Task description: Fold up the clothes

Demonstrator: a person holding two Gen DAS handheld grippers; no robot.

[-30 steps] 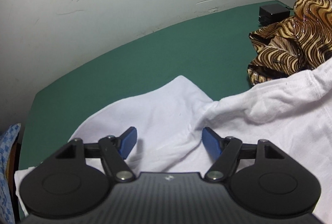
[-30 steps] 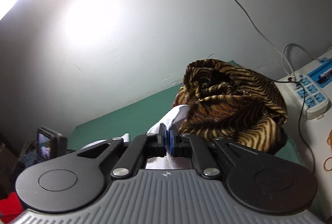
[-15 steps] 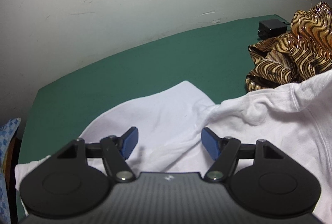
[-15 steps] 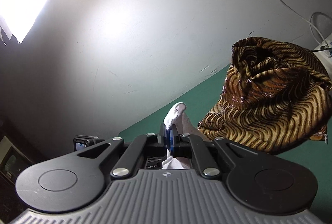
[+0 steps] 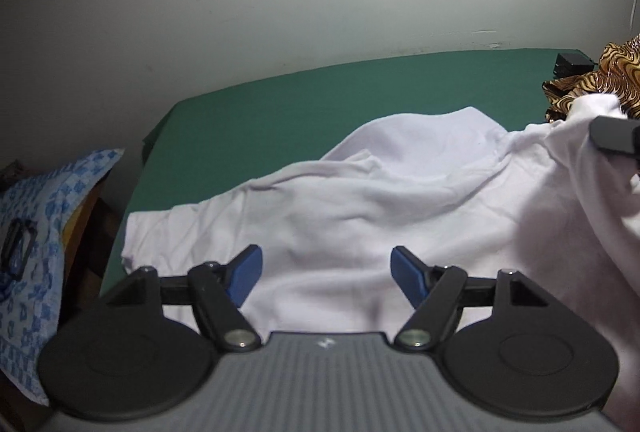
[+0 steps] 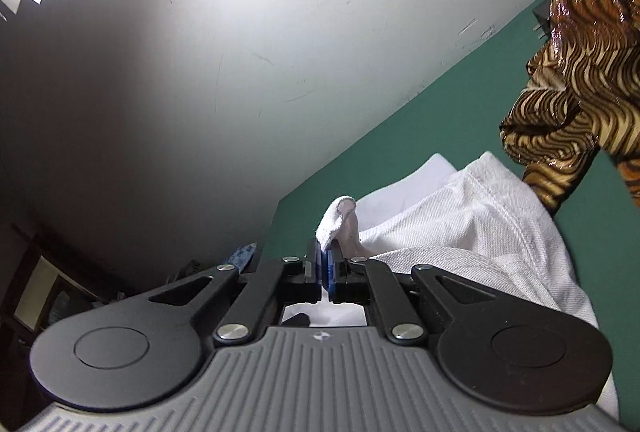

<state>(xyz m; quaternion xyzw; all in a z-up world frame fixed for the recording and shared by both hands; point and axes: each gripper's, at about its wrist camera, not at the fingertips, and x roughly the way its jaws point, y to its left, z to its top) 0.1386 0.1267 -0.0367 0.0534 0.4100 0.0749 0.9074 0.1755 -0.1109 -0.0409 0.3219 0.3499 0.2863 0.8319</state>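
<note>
A white shirt (image 5: 380,200) lies rumpled on the green table (image 5: 280,112). My left gripper (image 5: 326,274) is open and empty, hovering just above the shirt's near part, its blue pads (image 5: 404,272) apart. My right gripper (image 6: 326,266) is shut on a bunched edge of the white shirt (image 6: 460,228), and a small tuft sticks out past the pads. In the left wrist view a black part of the right gripper (image 5: 616,138) shows at the right edge, holding that side of the shirt lifted.
A gold and brown striped garment (image 5: 600,80) is heaped at the table's far right; it also shows in the right wrist view (image 6: 580,92). A small black box (image 5: 572,63) sits behind it. A blue patterned cloth (image 5: 36,216) lies off the table's left edge. A white wall backs the table.
The left gripper has swung left and back, so more of the shirt and the table's left edge show. The right gripper has tilted and moved left with the shirt edge still clamped.
</note>
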